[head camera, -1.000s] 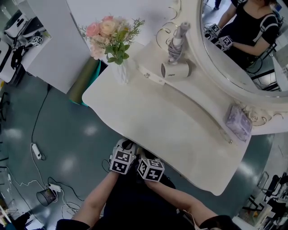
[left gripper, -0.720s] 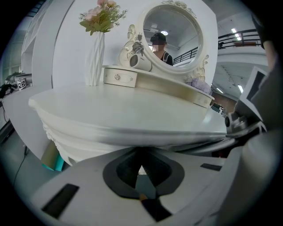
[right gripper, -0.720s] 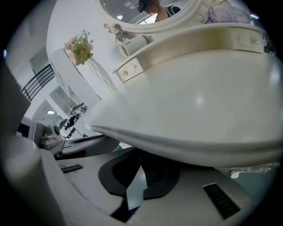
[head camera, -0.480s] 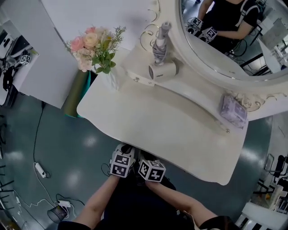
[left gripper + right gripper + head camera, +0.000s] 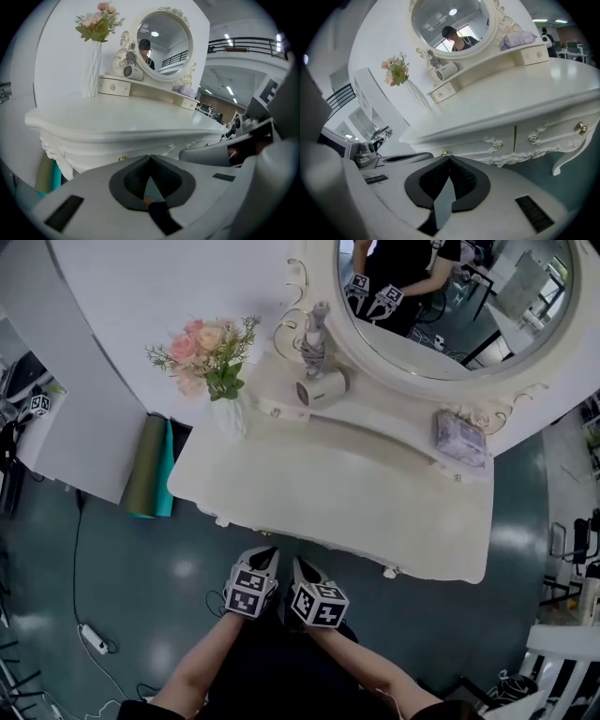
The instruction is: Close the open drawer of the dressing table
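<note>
The white dressing table stands ahead of me, below its oval mirror. Its front drawers with small brass knobs look flush with the carved front. Both grippers hang side by side a short way in front of the table's front edge, apart from it. My left gripper is shut with nothing between its jaws. Just to its right, my right gripper is also shut and holds nothing.
On the table's raised shelf stand a vase of pink flowers, a white hair dryer and a purple pouch. A green roll leans at the table's left end. Cables and a power strip lie on the floor at left.
The grippers were at the table's front edge a second ago; now a strip of floor shows between them and the table, and the view has drawn back from it.
</note>
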Available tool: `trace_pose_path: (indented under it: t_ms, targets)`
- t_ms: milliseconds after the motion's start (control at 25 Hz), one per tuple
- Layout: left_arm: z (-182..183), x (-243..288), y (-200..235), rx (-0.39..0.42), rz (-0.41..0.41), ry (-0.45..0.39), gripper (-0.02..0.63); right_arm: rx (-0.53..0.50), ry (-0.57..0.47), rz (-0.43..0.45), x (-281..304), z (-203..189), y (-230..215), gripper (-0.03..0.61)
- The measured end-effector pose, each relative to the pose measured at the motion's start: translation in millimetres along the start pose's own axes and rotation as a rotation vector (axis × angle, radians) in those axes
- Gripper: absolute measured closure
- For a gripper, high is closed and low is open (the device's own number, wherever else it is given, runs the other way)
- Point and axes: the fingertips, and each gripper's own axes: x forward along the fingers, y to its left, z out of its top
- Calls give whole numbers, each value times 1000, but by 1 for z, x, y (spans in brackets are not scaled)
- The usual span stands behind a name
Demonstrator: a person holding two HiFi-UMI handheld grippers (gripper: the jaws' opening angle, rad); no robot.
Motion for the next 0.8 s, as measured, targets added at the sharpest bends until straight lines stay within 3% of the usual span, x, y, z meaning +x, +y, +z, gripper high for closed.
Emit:
trace_pose_path:
  t_ms: [200, 520, 800]
  targets:
    - [5, -33, -8, -5, -58, -52, 598, -24, -146, -6, -24, 11, 22, 561]
    - [33, -92, -34, 32, -163, -209, 599, 28, -401, -39, -83, 29, 50, 561]
    - [66, -150, -70, 86, -288, -373, 599, 167, -765, -12, -168, 83, 60, 561]
